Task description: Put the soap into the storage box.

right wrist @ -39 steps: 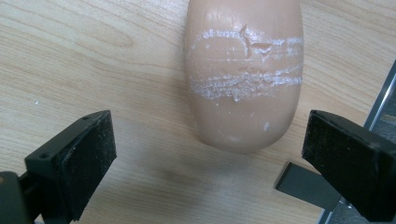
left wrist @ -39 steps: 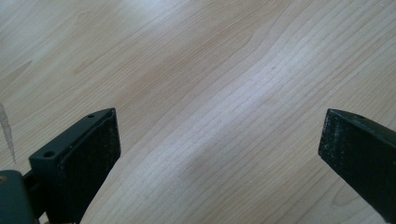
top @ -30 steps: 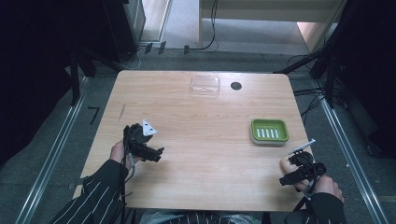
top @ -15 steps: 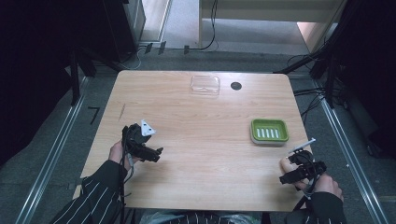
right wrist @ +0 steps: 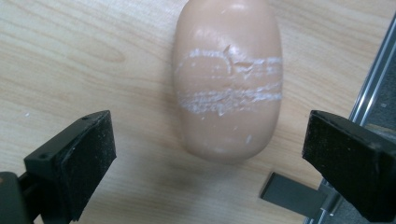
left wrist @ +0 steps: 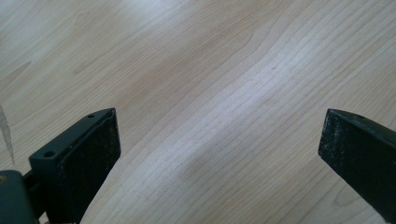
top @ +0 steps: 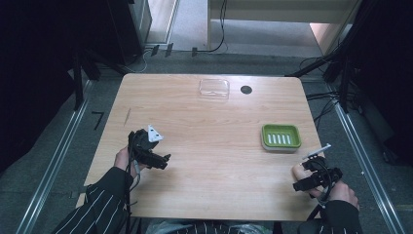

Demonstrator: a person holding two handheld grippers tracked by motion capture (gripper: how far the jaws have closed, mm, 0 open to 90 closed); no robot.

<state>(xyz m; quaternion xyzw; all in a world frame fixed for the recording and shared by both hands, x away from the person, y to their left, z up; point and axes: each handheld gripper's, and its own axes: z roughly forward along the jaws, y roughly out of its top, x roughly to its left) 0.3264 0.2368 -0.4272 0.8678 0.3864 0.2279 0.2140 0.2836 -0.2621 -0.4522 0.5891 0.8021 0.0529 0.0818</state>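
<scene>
high view: wooden table [top: 214, 146]; soap bar [top: 298, 169], peach-coloured, lying near the table's right edge toward the near right corner; right gripper [top: 311, 183] just on the near side of it, held low, clearly the nearer hand; left gripper [top: 155, 160] well apart, near the left edge, pointing toward the table's middle; green soap dish [top: 281, 137] near the right edge, just beyond the soap bar, nothing in it; clear lid [top: 214, 88] and a dark round hole [top: 246, 89] at the far edge; jaw gap hard to read for either gripper from here.

left gripper view: jaws spread wide, nothing between them; bare wood grain beneath; no object within reach.

right gripper view: jaws spread wide, one to each side of the soap bar [right wrist: 228, 79]; the bar lies ahead of the pads, centred in the gap, not yet touched; its long axis runs away from the camera, along the line of the jaws, so a close would press on its long sides; white scuffs cross its top; the table's right edge and a metal rail [right wrist: 373, 79] show beyond the right-hand jaw.

judgement: a short advance should bring the bar between the pads; this view supplies the axis and centring, the high view the dish's place.
</scene>
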